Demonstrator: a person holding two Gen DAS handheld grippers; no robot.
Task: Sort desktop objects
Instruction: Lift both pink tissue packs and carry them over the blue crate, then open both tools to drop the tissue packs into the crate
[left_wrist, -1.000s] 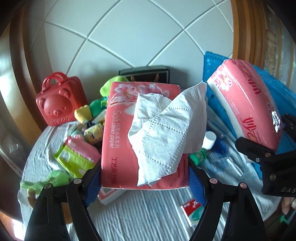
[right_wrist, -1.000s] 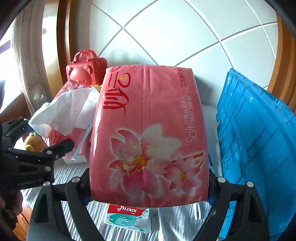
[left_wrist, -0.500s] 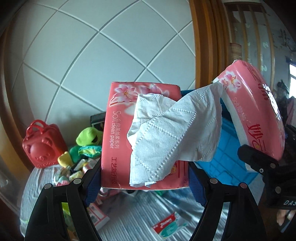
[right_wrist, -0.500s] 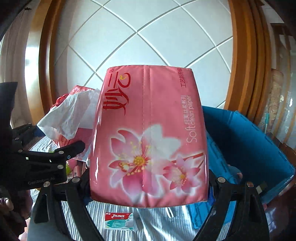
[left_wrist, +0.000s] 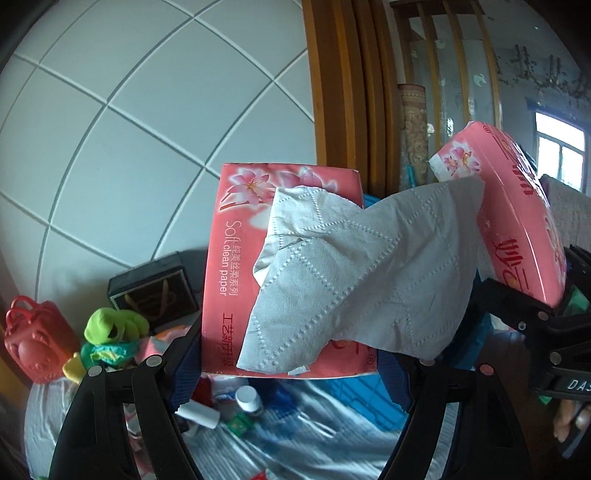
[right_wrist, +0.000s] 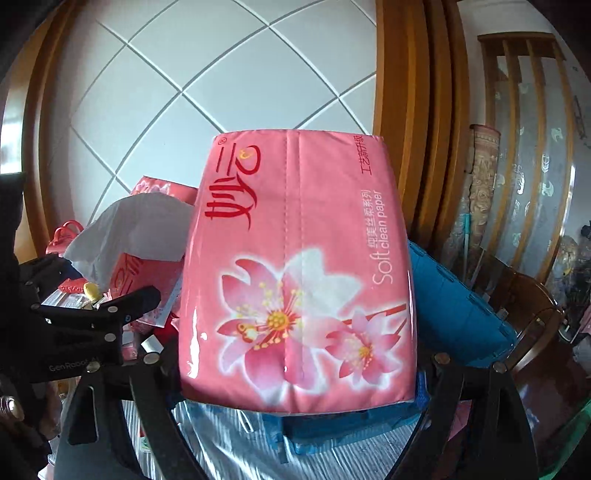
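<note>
Two pink tissue packs (right_wrist: 295, 295) (one opened (left_wrist: 288, 266)) held aloft.

A white tiled wall (left_wrist: 147, 147) meets a wooden frame (right_wrist: 406, 129), with a bright window (left_wrist: 559, 147) far right of it.

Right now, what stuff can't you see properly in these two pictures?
- Blue bin: right wrist view, the sealed tissue pack held in the right gripper hides its inside.
- Table clutter: left wrist view, the open tissue pack in the left gripper covers most of it.
- Small white-capped bottle: left wrist view, label too small to read.
</note>
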